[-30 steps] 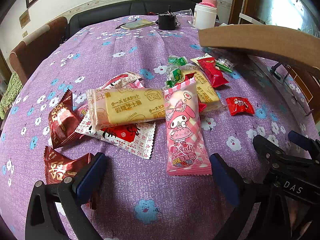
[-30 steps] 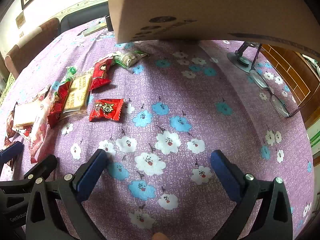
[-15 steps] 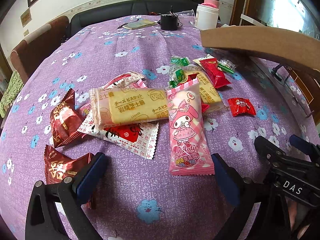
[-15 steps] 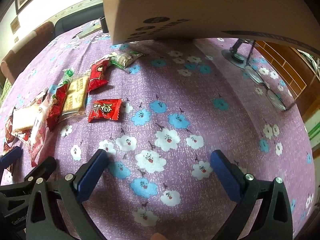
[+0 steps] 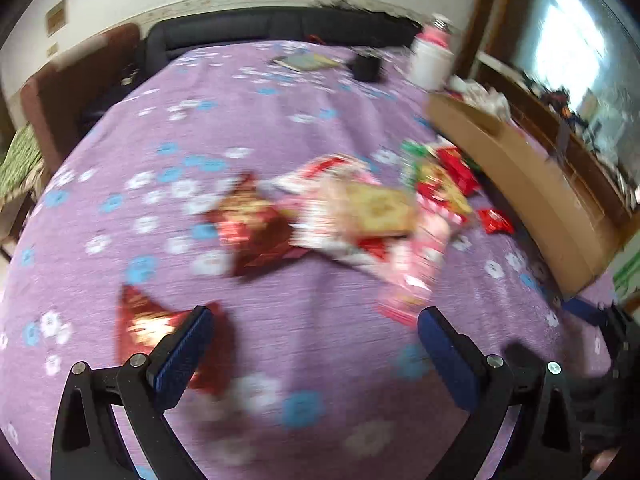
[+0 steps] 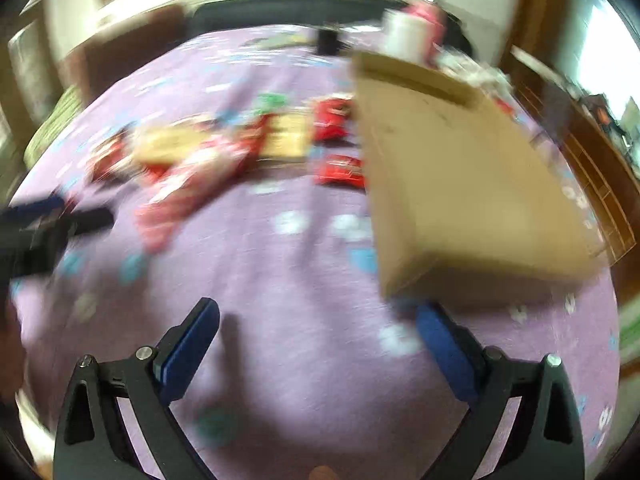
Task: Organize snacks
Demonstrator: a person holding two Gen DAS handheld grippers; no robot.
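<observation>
1. Bench (image 5: 304, 344): covered by a purple cloth with blue and white flowers; both views are blurred by motion.
2. Cardboard box (image 6: 472, 184): brown, on the right side of the bench; in the left wrist view its long side (image 5: 532, 184) runs along the right edge of the snacks.
3. Snack pile (image 5: 360, 216): a loose cluster of wrappers at mid-bench, just left of the box. It includes a yellow biscuit pack (image 5: 380, 210) lying on top, a pink pack (image 5: 420, 264) at the near side, and a dark red pouch (image 5: 252, 228) at the left.
4. Separate dark red pouch (image 5: 140, 324): lies apart from the pile, nearest the left hand-held gripper, partly behind its left finger.
5. Small red candy (image 5: 496, 221): alone between the pile and the box.
6. Left hand-held gripper (image 5: 316, 354): blue pads spread wide, nothing between them.
7. Right hand-held gripper (image 6: 316, 348): blue pads spread wide, nothing between them; the box's near corner lies just beyond its right finger.
</observation>
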